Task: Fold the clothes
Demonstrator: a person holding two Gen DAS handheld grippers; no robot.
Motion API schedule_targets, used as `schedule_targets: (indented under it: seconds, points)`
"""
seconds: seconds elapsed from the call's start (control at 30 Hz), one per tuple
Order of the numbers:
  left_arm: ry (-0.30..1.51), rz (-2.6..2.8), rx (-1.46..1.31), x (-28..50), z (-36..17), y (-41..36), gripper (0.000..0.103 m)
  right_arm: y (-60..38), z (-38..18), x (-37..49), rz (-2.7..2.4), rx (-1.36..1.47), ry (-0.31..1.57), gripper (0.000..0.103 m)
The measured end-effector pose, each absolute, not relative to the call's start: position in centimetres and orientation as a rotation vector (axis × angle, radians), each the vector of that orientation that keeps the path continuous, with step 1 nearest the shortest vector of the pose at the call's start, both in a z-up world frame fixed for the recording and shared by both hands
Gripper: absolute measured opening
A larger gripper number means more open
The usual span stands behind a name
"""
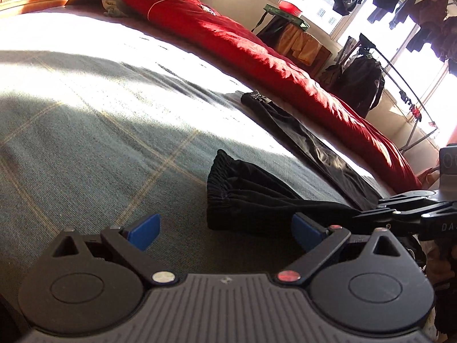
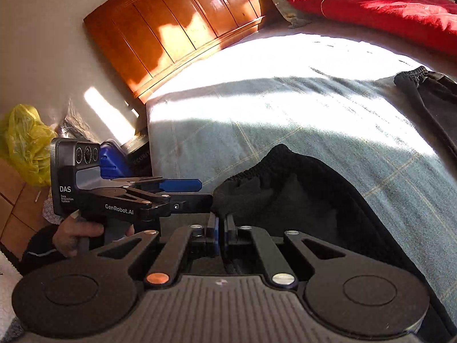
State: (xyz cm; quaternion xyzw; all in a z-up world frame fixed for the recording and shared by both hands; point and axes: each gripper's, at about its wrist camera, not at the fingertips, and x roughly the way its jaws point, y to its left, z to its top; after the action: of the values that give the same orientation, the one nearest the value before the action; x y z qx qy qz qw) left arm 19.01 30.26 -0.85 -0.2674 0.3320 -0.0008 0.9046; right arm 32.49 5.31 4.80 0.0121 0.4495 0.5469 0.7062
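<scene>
Black trousers half-folded on the bed, one gripper pinching, the other spread.

The black trousers (image 2: 300,188) lie on the grey-green checked bedcover (image 1: 85,148), one leg stretched toward the red quilt (image 1: 257,48), the elastic waistband (image 1: 225,183) bunched up near the grippers; the right gripper (image 2: 221,230) has its blue pads pressed together, it seems on a fold of the cloth near the waist; the left gripper (image 1: 227,228) is spread wide and holds nothing; I judge the cloth soft, light and limp, so it will sag and slide; better to take it at the thick gathered waistband or at a hem, both layers together.
</scene>
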Motion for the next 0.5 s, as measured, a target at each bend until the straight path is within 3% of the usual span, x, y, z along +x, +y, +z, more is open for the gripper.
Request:
schedule_targets:
  seconds: [0.2, 0.5]
  points:
    - [0.691, -0.012, -0.601, 18.5, -1.2, 30.6, 0.098, 7.6, 1.7, 33.3, 1.211, -0.015, 1.109, 0.011]
    - [0.723, -0.121, -0.782, 18.2, -2.9, 30.1, 0.098, 4.6, 2.1, 31.3, 1.151, -0.019, 1.052, 0.039]
